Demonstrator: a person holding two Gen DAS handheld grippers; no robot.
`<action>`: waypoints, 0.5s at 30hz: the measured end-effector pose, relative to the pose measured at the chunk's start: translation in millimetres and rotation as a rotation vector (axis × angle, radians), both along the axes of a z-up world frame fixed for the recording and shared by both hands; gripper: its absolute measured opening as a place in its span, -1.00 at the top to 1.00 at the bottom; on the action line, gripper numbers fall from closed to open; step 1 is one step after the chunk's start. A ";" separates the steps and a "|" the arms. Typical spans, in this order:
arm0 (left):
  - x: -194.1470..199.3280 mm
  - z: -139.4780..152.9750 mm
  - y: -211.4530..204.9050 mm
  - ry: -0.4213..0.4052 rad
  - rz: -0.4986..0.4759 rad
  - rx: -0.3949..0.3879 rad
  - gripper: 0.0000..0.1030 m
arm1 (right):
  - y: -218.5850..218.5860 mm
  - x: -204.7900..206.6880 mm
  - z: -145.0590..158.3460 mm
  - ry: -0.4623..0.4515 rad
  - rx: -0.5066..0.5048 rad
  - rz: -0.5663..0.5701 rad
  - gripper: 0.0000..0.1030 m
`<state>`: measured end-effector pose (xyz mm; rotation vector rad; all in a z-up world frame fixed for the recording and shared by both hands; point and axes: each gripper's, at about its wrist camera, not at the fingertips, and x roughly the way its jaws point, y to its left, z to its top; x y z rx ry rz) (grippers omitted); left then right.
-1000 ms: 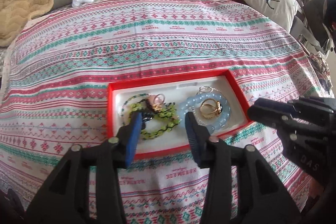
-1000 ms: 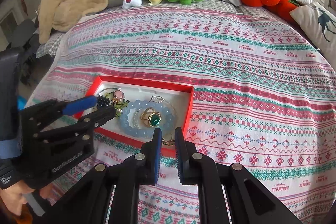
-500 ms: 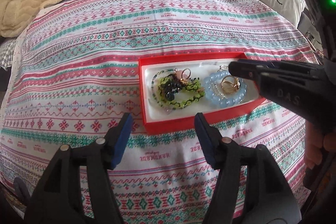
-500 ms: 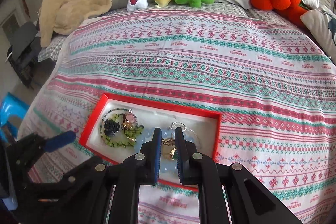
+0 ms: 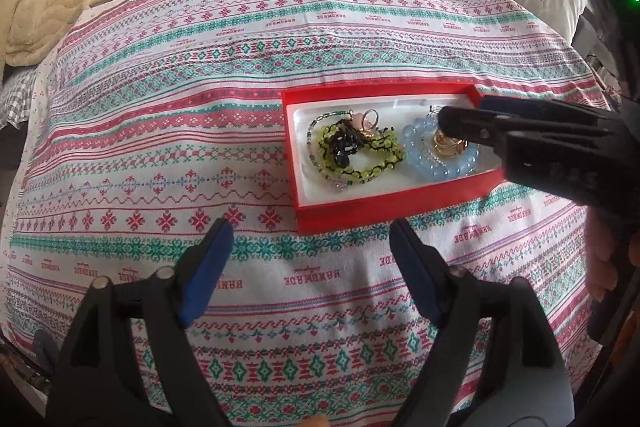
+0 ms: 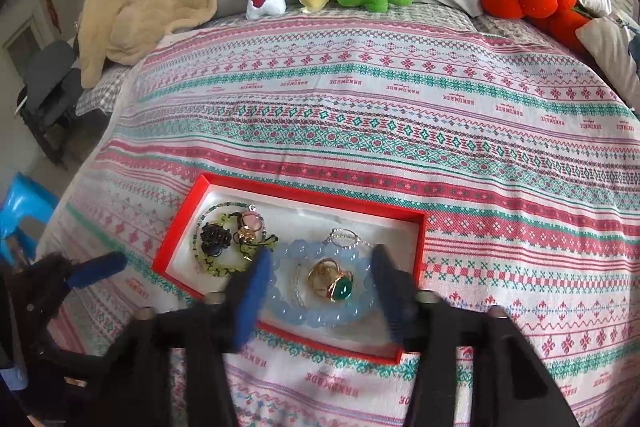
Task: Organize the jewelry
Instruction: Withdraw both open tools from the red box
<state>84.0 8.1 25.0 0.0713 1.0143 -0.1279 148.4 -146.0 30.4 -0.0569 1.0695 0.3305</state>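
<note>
- a red jewelry box (image 6: 420, 239) lies open on a patterned bedspread (image 6: 400, 99), directly under the right gripper (image 6: 320, 281), whose blue-padded jaws are spread wide and hold nothing.
- between those jaws sits a gold ring with a green stone (image 6: 332, 281), resting inside a pale blue bead bracelet (image 6: 316, 317); a thin silver chain (image 6: 344, 235) lies just beyond the tips.
- to the left of the right gripper, in the box's other half, a green beaded bracelet (image 5: 360, 169) tangles with a black piece and a pink-stoned ring (image 6: 250, 225).
- the left gripper (image 5: 310, 267) hovers short of the box, jaws wide apart and empty, the box ahead and slightly right of its tips.
- the ring looks light, hard and slippery, likely to skate off the pads; gripping across the band beside the stone seems safest. the bracelet looks stiff-beaded but floppy.
- the right wrist view shows the green stone; the left view hides it behind the right gripper's finger, yet shows that finger low over the ring.
</note>
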 end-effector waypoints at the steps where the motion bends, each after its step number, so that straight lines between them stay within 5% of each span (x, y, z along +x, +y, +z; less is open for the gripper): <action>1: -1.6 -0.2 0.4 0.005 0.013 0.013 -0.62 | -0.8 -3.2 2.9 -0.005 -0.002 0.005 -0.13; 5: -6.3 -3.2 6.0 0.043 0.057 0.009 -0.70 | -3.2 -18.2 12.7 -0.012 -0.031 0.019 -0.17; 15: -32.0 -1.5 8.0 0.074 0.143 0.017 -0.90 | -21.8 -56.9 18.2 0.028 -0.104 -0.049 -0.64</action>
